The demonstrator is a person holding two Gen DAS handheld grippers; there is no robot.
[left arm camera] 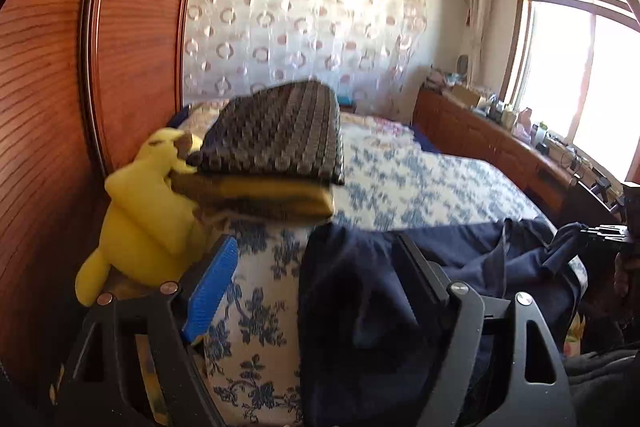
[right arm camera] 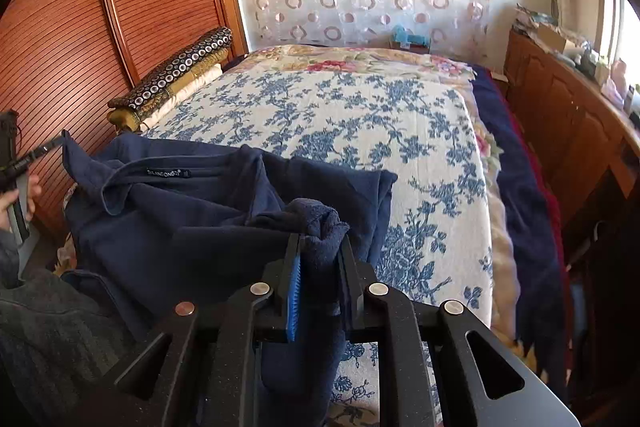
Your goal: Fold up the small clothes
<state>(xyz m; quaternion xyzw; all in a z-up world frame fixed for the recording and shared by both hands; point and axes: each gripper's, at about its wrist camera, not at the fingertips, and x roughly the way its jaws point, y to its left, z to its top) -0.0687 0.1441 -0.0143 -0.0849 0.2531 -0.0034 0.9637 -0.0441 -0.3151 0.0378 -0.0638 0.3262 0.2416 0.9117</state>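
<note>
A navy blue garment lies crumpled on the near left part of the bed, collar label up. My right gripper is shut on a bunched fold of it at the near edge. In the left wrist view the same garment drapes between the fingers of my left gripper, which stand wide apart. The blue pad of the left finger is bare. In the right wrist view the left gripper shows at the garment's far left corner.
A stack of folded textiles and a yellow plush toy sit by the wooden wardrobe on the left. A wooden cabinet with clutter runs along the right under the window. The bed has a blue floral cover.
</note>
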